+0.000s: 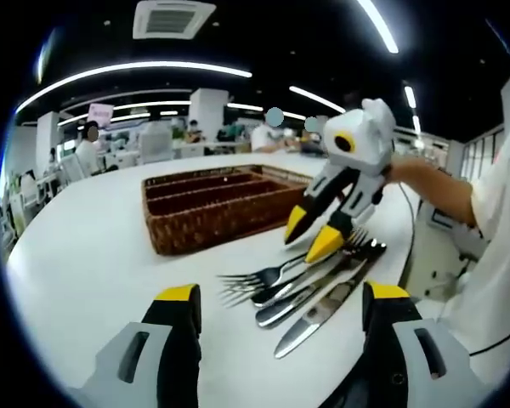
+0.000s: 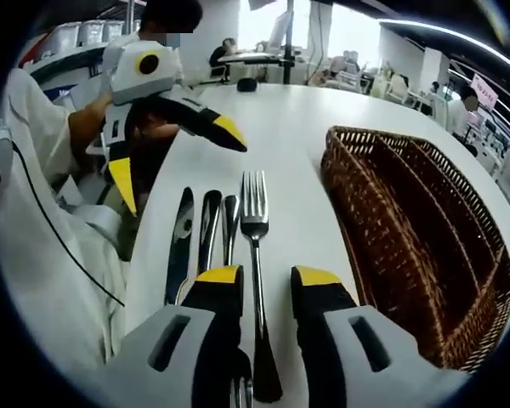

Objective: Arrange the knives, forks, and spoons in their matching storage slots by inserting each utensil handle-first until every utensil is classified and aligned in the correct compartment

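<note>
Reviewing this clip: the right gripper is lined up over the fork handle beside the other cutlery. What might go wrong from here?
The fork lies tight against the spoon and knives, so the right gripper, its jaws open astride the handle, may snag or drag a neighbour. The thin handle lies flat on the table, so the jaws could slip off. The wicker tray has narrow slots; the fork might catch a divider.

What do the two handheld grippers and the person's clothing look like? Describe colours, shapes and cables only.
Both the left gripper and right gripper have white-grey plastic bodies with black fingers tipped in yellow. A thin black cable runs across the person's white short-sleeved shirt.
</note>
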